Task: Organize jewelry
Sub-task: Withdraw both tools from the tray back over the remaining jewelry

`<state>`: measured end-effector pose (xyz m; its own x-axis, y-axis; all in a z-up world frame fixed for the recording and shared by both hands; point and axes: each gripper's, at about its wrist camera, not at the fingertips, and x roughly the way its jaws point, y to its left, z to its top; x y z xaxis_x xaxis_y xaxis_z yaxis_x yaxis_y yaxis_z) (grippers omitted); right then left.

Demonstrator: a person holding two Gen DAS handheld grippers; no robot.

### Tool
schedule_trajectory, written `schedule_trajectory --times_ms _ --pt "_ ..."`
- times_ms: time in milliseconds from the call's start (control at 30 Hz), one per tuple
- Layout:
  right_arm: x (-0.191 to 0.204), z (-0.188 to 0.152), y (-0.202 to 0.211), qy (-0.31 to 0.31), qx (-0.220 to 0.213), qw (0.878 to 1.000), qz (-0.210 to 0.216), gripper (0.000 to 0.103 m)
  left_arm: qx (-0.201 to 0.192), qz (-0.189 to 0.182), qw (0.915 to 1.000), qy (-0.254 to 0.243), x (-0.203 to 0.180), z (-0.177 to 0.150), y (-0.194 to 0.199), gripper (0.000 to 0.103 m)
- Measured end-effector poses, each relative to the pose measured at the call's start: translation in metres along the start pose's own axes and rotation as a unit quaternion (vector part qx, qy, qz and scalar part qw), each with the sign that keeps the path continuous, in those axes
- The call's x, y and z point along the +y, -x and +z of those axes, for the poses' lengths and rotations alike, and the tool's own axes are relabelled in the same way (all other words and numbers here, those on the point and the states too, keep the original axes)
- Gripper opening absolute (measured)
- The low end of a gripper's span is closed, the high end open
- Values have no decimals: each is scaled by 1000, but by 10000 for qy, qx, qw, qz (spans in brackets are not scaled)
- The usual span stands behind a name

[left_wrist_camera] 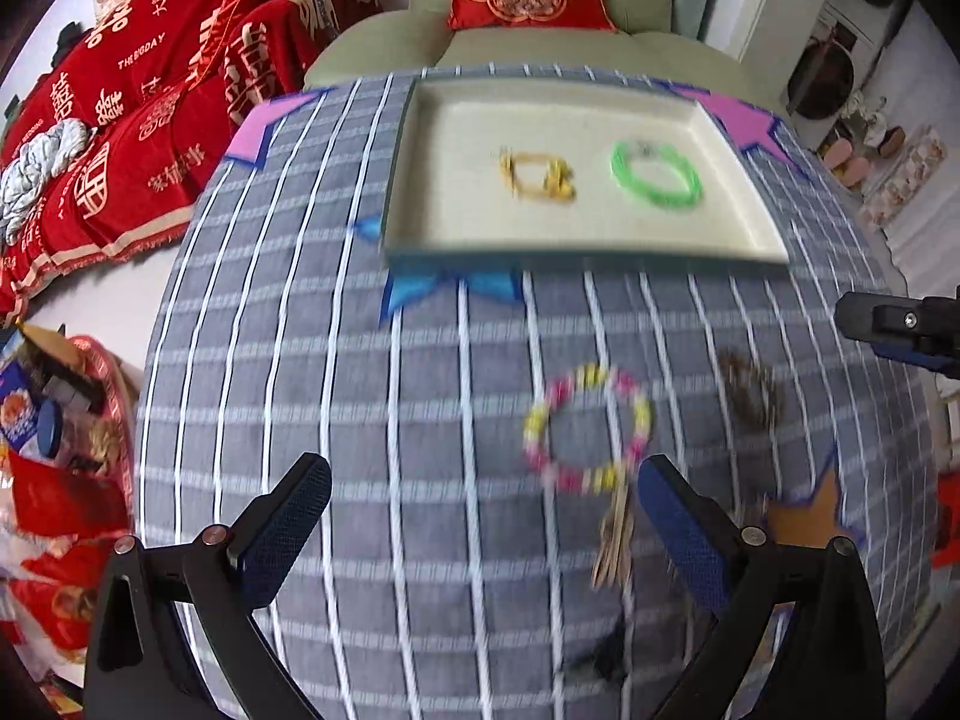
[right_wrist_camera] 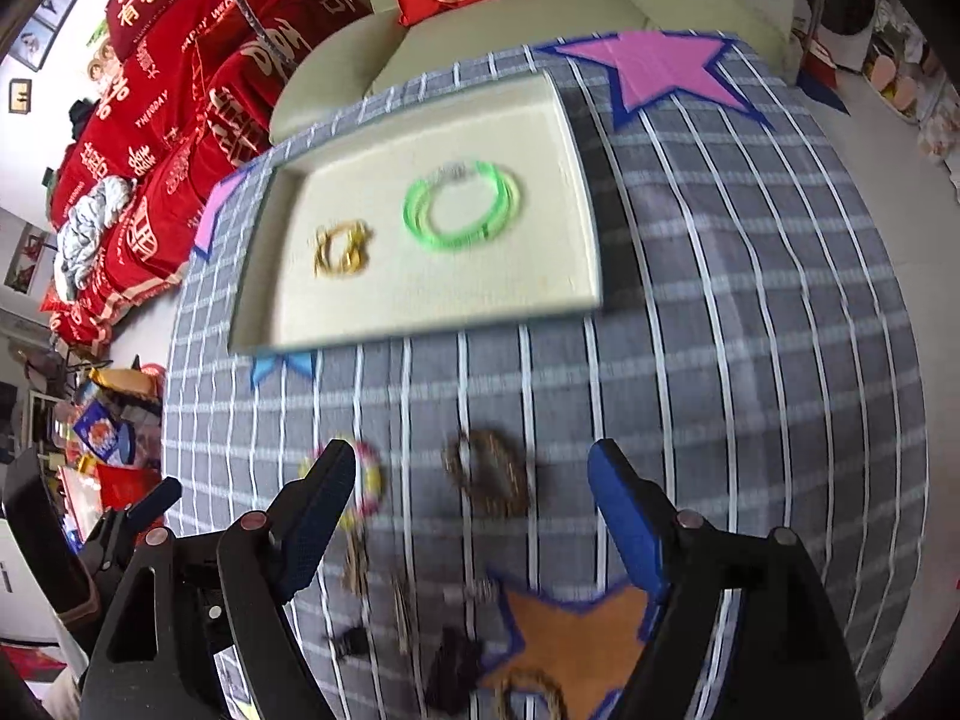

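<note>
Motion blur softens both views. The pink-and-yellow bead bracelet [right_wrist_camera: 360, 483] is partly hidden behind a finger [right_wrist_camera: 318, 516] of the right gripper. A beaded ring [right_wrist_camera: 528, 699] on the orange star [right_wrist_camera: 576, 636] is cut off by the bottom edge. The dark items [right_wrist_camera: 453, 669] beside it cannot be identified.

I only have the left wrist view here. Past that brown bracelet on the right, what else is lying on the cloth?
Observer: In the right wrist view, another bracelet lies on the orange star.
Operator: Anything beside it?
Observer: A dark purple piece rests at the star's left edge.
Operator: Right gripper holding anything?
Observer: No, the right gripper is open and empty, above the brown bracelet.
</note>
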<state>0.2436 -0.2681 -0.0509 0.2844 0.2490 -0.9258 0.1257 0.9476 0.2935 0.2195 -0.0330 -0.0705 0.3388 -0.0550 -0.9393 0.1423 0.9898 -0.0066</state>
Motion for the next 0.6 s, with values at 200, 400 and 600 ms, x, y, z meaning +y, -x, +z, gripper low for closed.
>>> schedule_trajectory --times_ms 200,400,600 --pt "-9 -55 4 -152 239 9994 -187 82 205 -59 9998 -28 5 -44 10 103" --pt "-21 -103 1 -419 513 9970 -403 82 406 -54 9984 -382 -7 -75 5 103" --pt "-37 -145 -9 -490 786 9930 -729 82 526 -87 9958 -747 -22 -91 -4 103"
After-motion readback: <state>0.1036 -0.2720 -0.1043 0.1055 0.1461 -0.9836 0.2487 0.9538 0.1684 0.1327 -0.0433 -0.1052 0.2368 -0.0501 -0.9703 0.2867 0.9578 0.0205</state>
